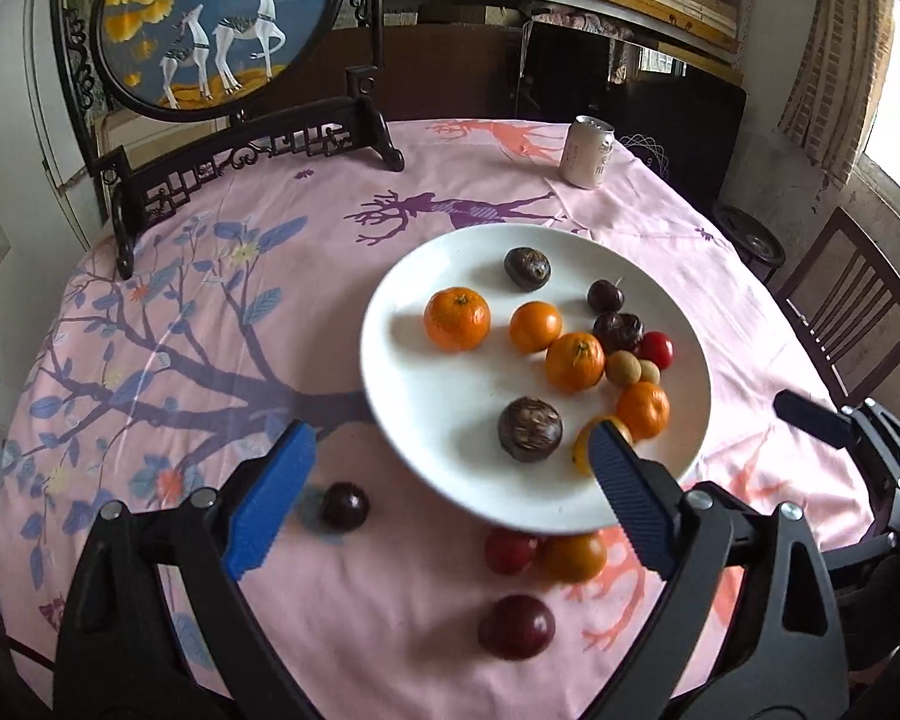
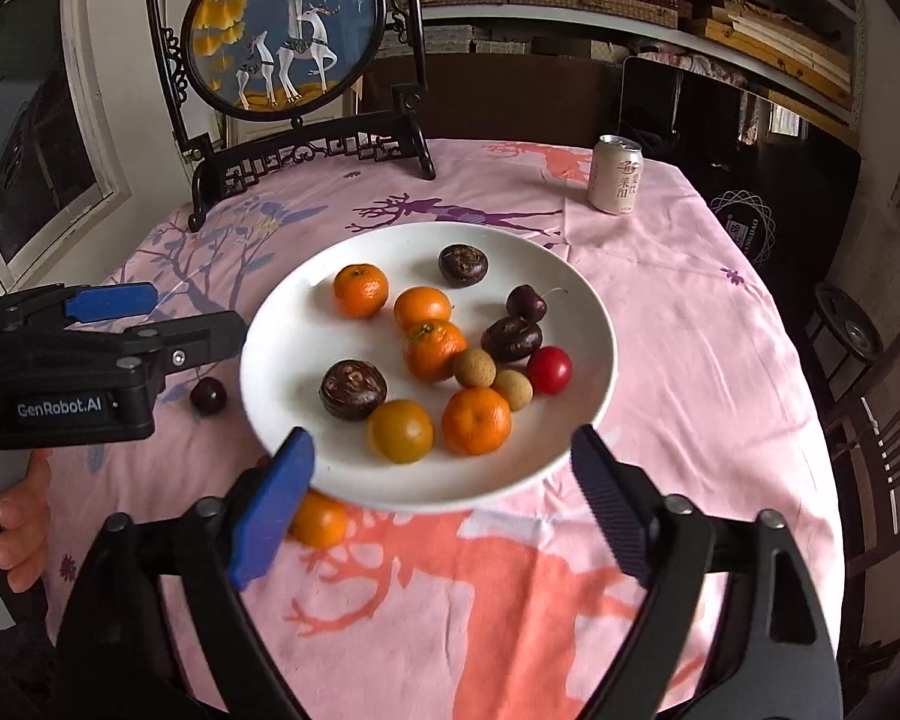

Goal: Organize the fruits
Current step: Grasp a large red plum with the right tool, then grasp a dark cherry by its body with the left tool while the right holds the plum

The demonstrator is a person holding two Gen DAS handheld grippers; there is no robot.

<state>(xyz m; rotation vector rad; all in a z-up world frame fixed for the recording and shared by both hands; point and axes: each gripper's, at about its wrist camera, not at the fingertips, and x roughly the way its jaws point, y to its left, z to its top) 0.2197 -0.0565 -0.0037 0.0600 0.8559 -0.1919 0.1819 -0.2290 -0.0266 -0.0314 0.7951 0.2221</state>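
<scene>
Tilting downward, both grippers (image 1: 450, 480) (image 2: 441, 480) hover spread over the plate (image 2: 282, 354)

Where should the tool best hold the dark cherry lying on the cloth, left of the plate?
Grip the dark cherry across its round body, coming from above. It lies alone on the cloth, apart from the plate, so both fingers likely fit around it.

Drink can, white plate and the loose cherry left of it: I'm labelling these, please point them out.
Drink can (image 2: 616, 175), right wrist view, side wall.
White plate (image 2: 294, 354), right wrist view, bare left part.
Loose cherry (image 2: 207, 395), right wrist view, its middle.
</scene>
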